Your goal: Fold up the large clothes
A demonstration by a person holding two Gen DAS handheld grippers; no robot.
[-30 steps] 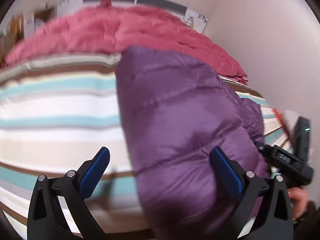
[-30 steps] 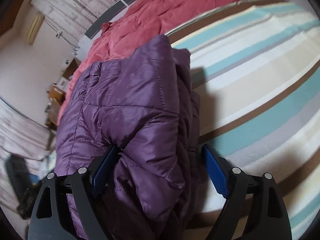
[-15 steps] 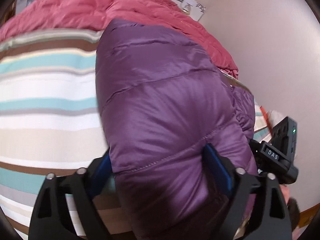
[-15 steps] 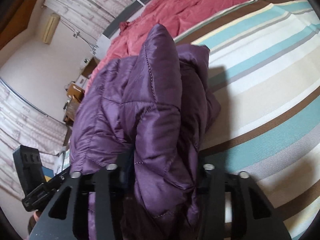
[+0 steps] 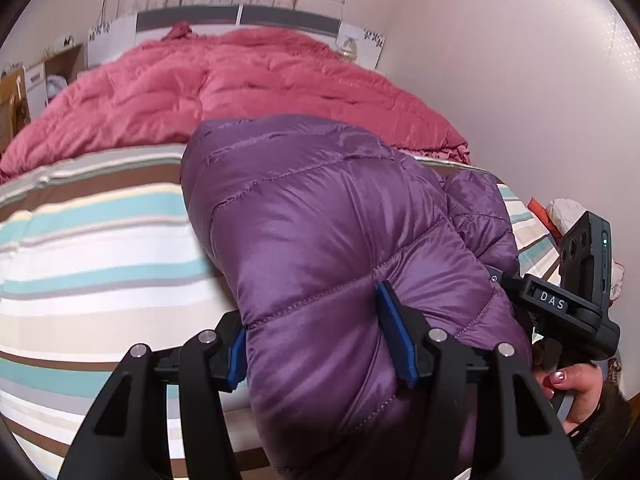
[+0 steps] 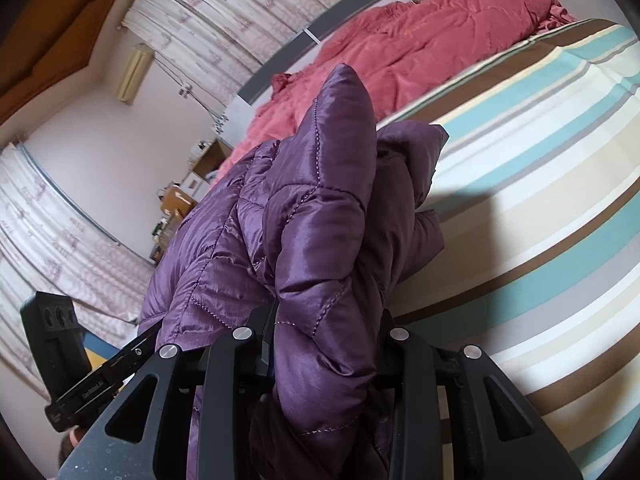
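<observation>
A purple quilted puffer jacket (image 5: 340, 232) is bunched and held up over a striped bed (image 5: 100, 248). My left gripper (image 5: 316, 340) is shut on the jacket's near edge, with thick padded fabric squeezed between its blue pads. My right gripper (image 6: 326, 344) is shut on another bunch of the jacket (image 6: 320, 240), and the fabric hides its pads. The right gripper's body (image 5: 576, 300) shows at the right of the left wrist view. The left gripper's body (image 6: 68, 360) shows at the lower left of the right wrist view.
A pink-red duvet (image 5: 240, 92) lies heaped across the far end of the bed by the headboard (image 5: 240, 14). A pale wall (image 5: 520, 80) runs close along the bed's right side. Curtains (image 6: 60, 240) and small furniture (image 6: 176, 204) stand beyond the bed.
Both grippers closed from open onto the jacket. The jacket has been gathered and lifted higher off the striped sheet, and both views tilted up toward the headboard.
</observation>
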